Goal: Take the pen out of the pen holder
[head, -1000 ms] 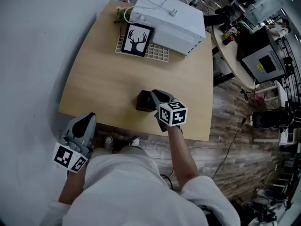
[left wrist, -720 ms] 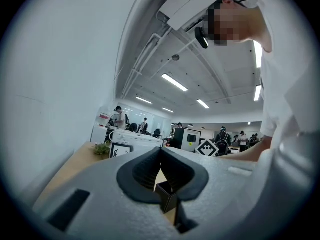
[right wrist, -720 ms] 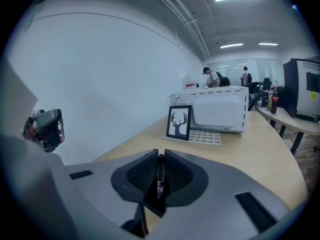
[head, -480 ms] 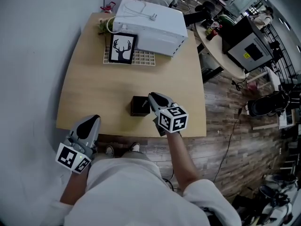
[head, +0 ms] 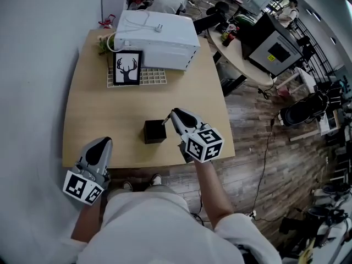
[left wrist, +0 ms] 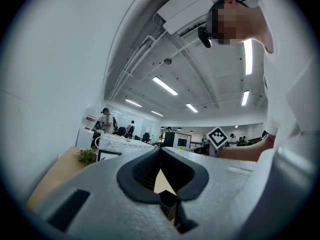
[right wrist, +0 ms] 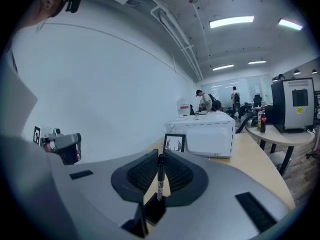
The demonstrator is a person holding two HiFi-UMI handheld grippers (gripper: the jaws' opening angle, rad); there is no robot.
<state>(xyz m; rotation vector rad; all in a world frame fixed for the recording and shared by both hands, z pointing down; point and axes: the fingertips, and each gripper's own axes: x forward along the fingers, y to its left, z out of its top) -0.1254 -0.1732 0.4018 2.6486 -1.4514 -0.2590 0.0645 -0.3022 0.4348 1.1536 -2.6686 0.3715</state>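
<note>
Head view, appliance, deer picture beyond holder

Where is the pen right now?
In the right gripper view, the pen stands upright, pinched by the right gripper, just above the black pen holder near the front edge of the table.
</note>
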